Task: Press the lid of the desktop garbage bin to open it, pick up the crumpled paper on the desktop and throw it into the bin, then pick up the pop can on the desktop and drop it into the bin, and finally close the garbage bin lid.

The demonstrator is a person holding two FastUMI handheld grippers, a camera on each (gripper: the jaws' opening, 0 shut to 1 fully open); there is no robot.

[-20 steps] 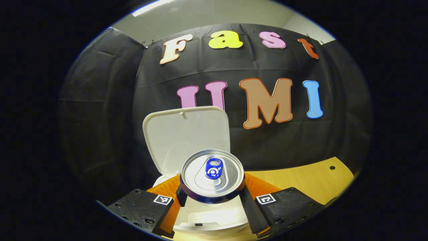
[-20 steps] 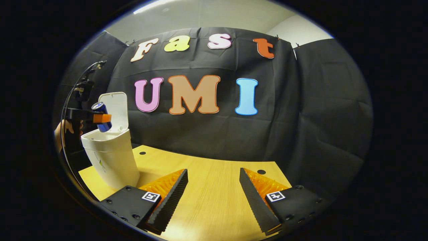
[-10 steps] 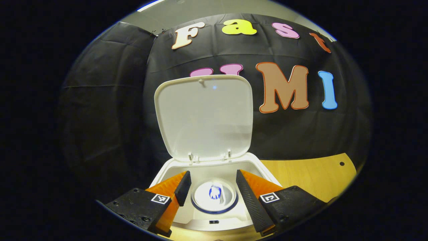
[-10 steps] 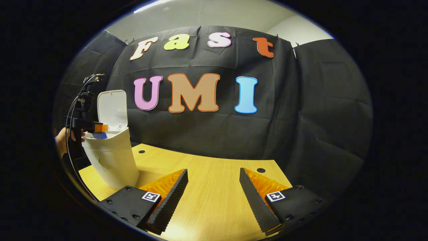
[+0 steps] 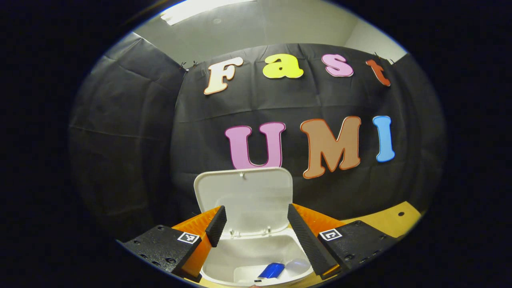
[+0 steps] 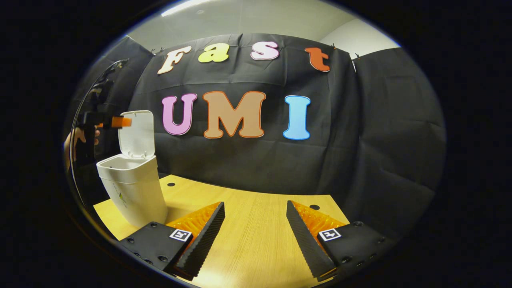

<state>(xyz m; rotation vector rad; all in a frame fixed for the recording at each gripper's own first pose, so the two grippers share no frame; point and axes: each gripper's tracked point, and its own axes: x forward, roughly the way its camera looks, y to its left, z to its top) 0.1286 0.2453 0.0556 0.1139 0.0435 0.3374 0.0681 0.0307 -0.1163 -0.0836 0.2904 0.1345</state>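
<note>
The white garbage bin [image 5: 244, 256] stands with its lid [image 5: 245, 196] raised upright behind the opening. Inside it lies the blue pop can [image 5: 271, 271] on its side, beside a pale shape I cannot make out. My left gripper [image 5: 253, 224] hangs open above the bin mouth, nothing between its fingers. In the right gripper view the bin [image 6: 134, 190] stands at the left of the wooden table, lid [image 6: 137, 134] up, and the left gripper [image 6: 120, 122] is held by a hand above it. My right gripper [image 6: 255, 224] is open over the bare tabletop.
The wooden table [image 6: 256, 240] stretches right of the bin, with small round holes [image 6: 314, 207] near its back edge. Black cloth walls close the booth behind and on both sides. A cable [image 6: 86, 104] arcs up from the left gripper.
The left gripper opened and dropped the pop can into the bin, then rose above the bin. The right gripper stayed where it was.
</note>
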